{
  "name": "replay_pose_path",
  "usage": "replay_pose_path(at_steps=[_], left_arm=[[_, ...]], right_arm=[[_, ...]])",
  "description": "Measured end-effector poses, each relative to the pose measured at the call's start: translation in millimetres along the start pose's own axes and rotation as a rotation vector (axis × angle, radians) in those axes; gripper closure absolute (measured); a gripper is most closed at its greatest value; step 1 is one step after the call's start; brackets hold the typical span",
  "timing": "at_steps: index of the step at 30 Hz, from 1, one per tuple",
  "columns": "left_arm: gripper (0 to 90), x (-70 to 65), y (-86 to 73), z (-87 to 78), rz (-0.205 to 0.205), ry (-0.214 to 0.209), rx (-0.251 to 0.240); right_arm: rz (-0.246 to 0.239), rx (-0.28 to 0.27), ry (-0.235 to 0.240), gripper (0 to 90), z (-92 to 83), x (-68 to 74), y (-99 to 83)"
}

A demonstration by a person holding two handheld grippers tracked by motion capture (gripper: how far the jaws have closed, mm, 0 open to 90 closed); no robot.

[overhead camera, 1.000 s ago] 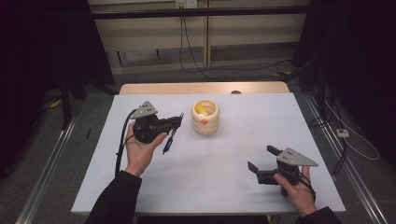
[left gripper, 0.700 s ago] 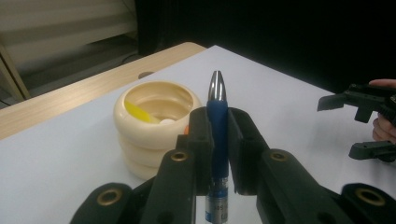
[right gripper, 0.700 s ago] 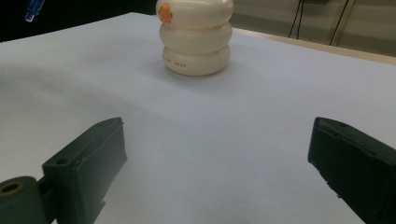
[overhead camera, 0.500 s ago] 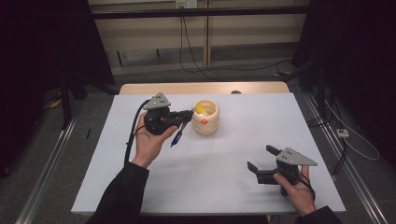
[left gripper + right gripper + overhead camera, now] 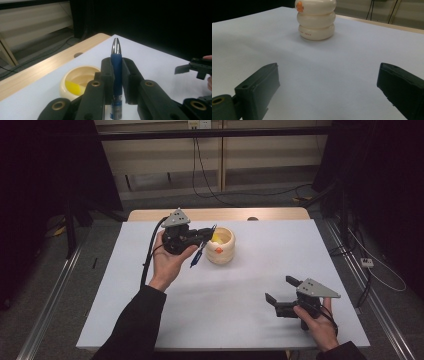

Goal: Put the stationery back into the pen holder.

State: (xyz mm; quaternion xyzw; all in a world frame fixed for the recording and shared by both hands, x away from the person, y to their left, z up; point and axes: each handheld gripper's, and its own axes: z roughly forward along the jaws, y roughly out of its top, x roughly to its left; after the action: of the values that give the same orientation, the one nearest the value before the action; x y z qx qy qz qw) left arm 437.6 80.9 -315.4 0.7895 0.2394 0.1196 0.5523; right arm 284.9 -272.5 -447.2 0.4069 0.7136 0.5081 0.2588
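Just beside the held pen point(image 5: 116, 65), a cream cup point(image 5: 220, 245) stands.

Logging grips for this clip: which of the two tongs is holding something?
The left tongs, raised beside the cream pot, are shut on a blue pen. The right tongs are open with nothing between them above the white table.

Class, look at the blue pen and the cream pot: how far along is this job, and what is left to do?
Done: the left tongs are shut on the blue pen and have it off the table. In hand: in the high view the pen hangs beside the cream pot, tilted, not inside. Probably left: lowering it in and letting go. The right tongs rest open, empty.
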Motion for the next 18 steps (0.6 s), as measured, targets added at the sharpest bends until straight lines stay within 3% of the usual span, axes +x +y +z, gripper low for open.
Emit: replay_pose_path(at_steps=[9,13,18], left_arm=[[80.9,4.1,8.0,11.9,-0.019,0.006,-0.03],[80.9,6.8,9.9,17.6,-0.044,-0.016,-0.057],[80.8,7.8,10.2,27.0,-0.039,-0.014,-0.064]], right_arm=[[0.002,0.001,0.0,4.2,0.0,0.1,-0.2],[0.002,0.001,-0.001,4.3,-0.1,0.1,-0.3],[0.004,0.001,0.0,4.3,-0.2,-0.1,-0.4]])
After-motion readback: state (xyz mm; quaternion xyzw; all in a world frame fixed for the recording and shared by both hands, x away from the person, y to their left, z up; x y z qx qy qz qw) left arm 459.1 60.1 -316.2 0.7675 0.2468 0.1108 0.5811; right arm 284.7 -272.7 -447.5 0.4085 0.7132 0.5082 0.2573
